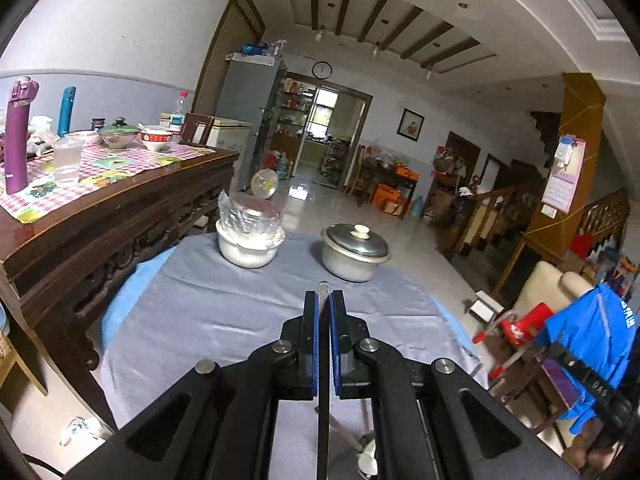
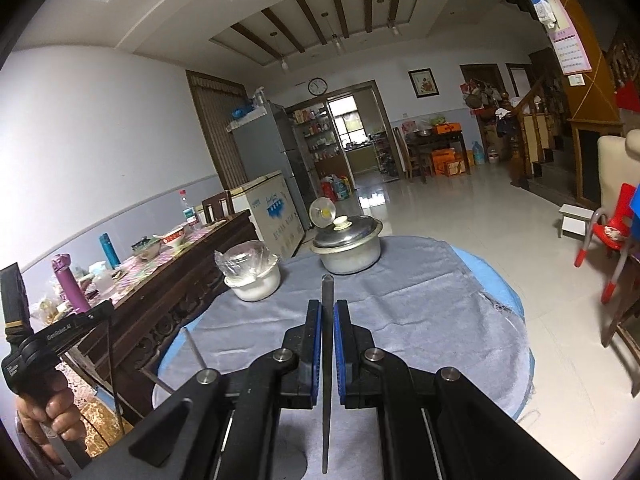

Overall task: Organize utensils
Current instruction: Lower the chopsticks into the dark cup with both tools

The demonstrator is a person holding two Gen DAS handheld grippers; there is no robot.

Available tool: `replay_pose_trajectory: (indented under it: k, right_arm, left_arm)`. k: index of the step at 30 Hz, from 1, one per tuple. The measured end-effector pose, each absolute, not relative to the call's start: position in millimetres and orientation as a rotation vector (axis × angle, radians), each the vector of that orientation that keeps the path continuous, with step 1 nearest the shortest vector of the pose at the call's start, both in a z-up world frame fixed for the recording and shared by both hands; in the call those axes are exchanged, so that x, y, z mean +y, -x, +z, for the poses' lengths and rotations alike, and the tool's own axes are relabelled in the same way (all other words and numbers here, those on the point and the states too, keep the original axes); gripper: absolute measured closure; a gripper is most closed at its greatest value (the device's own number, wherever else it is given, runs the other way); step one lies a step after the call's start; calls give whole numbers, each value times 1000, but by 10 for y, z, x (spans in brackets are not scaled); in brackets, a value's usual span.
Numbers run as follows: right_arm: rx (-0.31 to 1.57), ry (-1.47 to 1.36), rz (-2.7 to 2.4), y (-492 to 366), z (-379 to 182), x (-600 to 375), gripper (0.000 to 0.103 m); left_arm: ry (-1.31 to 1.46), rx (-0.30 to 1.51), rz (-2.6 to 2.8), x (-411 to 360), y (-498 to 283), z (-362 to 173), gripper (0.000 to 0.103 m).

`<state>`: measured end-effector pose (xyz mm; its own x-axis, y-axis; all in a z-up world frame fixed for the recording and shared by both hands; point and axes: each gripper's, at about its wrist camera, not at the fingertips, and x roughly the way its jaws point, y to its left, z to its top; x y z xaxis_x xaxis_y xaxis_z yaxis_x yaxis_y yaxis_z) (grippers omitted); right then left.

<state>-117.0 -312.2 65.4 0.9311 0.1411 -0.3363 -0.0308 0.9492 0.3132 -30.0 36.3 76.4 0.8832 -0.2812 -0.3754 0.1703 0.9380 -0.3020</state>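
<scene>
Both tools grip a thin metal utensil over the round surface.

The left tool (image 1: 324, 300) is closed on a flat metal utensil handle (image 1: 323, 289), which stands out a little past the blue pads. The right tool (image 2: 328, 308) is closed on a second slim metal utensil (image 2: 327, 292); its pointed end reaches past the pads and its other end runs back under the tool. At the far edge of the grey-clothed surface (image 2: 420, 292) stand two containers, apart from each other. The white bowl (image 1: 246, 250) on the left holds a glass jar wrapped in clear plastic (image 1: 250, 212); what the jar holds I cannot tell. The metal pot (image 1: 354, 252) on the right has its lid on, so its inside is hidden.
</scene>
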Motion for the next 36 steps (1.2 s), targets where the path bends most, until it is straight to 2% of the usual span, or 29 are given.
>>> replay_pose_trajectory:
  k: [22, 36]
  right_arm:
    - [291, -356, 180, 1299, 690, -3045, 96]
    - [222, -425, 205, 1430, 694, -3211, 96]
  left_arm:
    - [425, 256, -259, 231, 543, 781, 98]
    - [411, 157, -178, -18, 531, 857, 98]
